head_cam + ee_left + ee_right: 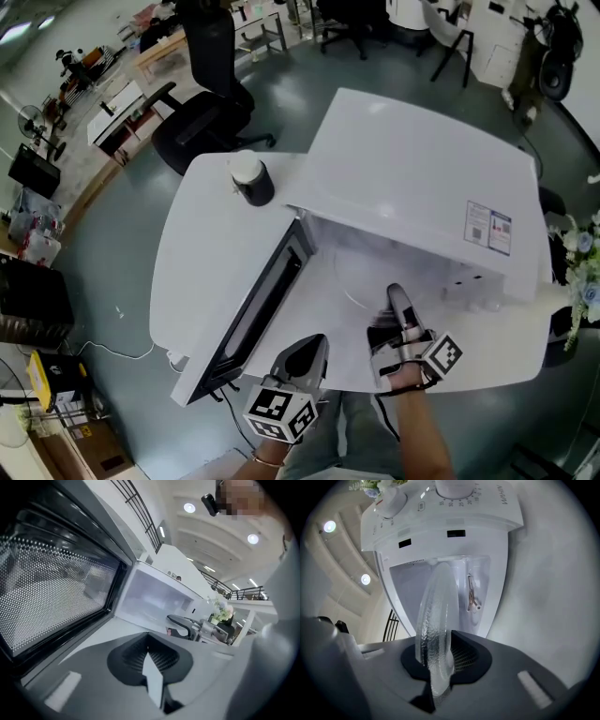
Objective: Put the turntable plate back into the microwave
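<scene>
The clear, ribbed glass turntable plate (436, 620) is clamped by its rim in my right gripper (437, 665) and seen edge-on. It points into the open cavity (461, 592) of the white microwave (422, 187). In the head view the plate (356, 281) shows faintly at the cavity mouth, ahead of my right gripper (396, 295). My left gripper (312, 345) hovers shut and empty over the table in front of the microwave, beside the swung-open door (258, 314). In the left gripper view its jaws (149, 651) meet, with the mesh door window (51, 588) at left.
A black cylinder with a white lid (251, 180) stands on the white table (197, 253) left of the microwave. The control panel with two knobs (450, 498) lies beside the cavity. Black office chairs (211, 94) stand behind the table, and flowers (583, 272) at the right.
</scene>
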Tool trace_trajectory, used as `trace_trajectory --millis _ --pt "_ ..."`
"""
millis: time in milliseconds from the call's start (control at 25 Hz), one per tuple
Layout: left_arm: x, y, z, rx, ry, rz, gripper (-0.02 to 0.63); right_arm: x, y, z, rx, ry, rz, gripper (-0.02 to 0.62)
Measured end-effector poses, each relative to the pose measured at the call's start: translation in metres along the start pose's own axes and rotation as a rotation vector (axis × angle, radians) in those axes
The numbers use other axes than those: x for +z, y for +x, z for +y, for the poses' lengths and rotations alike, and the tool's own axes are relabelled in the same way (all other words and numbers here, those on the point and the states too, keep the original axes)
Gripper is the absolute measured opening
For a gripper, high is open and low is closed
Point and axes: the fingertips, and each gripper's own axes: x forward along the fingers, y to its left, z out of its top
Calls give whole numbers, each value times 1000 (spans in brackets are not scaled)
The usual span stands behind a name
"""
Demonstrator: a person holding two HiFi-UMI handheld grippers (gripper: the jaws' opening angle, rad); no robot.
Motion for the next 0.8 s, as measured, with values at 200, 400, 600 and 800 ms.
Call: trace_trajectory --millis 200,400,600,800 --pt "0 2 2 23 4 -2 0 11 7 -6 -22 13 -33 41" --pt "1 0 14 73 -7 -21 0 15 16 -10 -44 1 -46 43" --pt "-1 2 21 99 -7 -24 0 20 26 -14 -44 -22 -58 43" --pt "-3 2 28 108 -36 -22 0 23 35 -16 -46 -11 -73 43"
